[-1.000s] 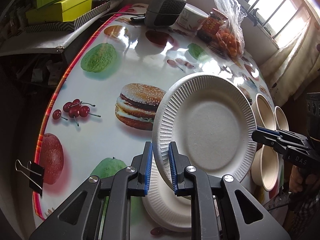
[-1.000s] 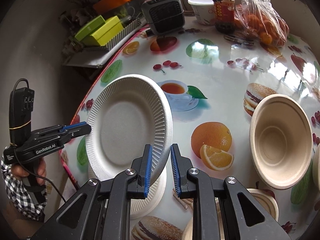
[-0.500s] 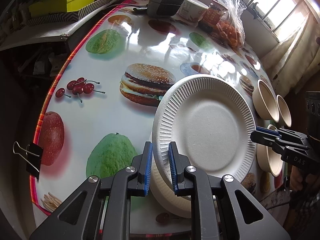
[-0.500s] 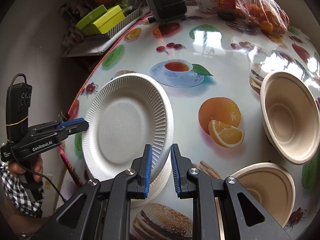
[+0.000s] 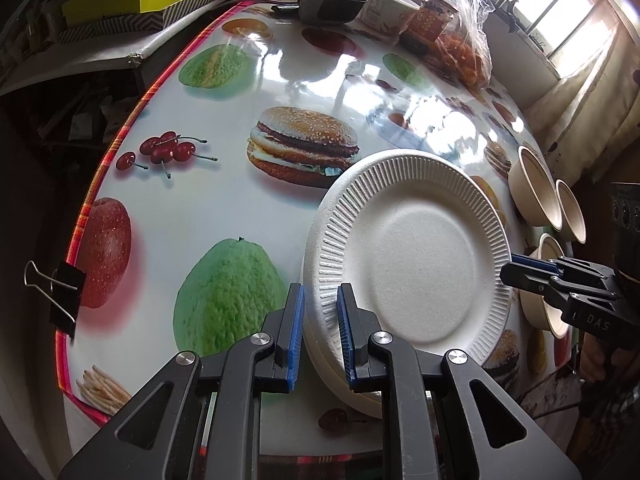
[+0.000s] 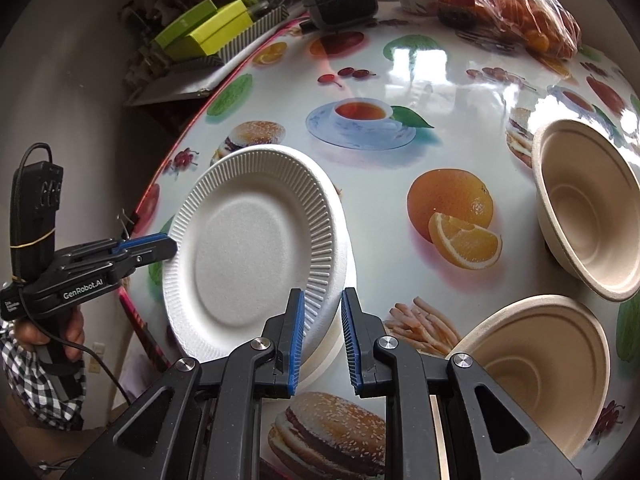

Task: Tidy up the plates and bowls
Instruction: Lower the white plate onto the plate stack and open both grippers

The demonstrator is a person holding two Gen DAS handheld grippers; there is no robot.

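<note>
Left wrist view: the left tongs point(image 5: 320, 336) are clamped on the lower-left rim of a white paper plate point(image 5: 416, 256), held tilted just above a plate stack point(image 5: 352, 392) on the worktop point(image 5: 224, 216). Right tongs point(image 5: 514, 268) pinch the plate's right edge. Three bowls point(image 5: 532, 192) sit at right.

Right wrist view: the plate point(image 6: 248, 248) fills centre-left; the right tongs point(image 6: 322, 340) seem closed on its rim, though the contact is unclear. Two bowls point(image 6: 588, 208) lie at right.

Three beige moulded-fibre bowls point(image 5: 532, 192) sit at the table's right side in the left wrist view. White ribbed paper plates point(image 5: 412, 256): one tilted on top, at least one more beneath it near the front; the exact number is hidden. Two lime-green cardboard boxes point(image 6: 204, 28) lie far left. One black binder clip point(image 5: 64, 296) grips the left edge.
</note>
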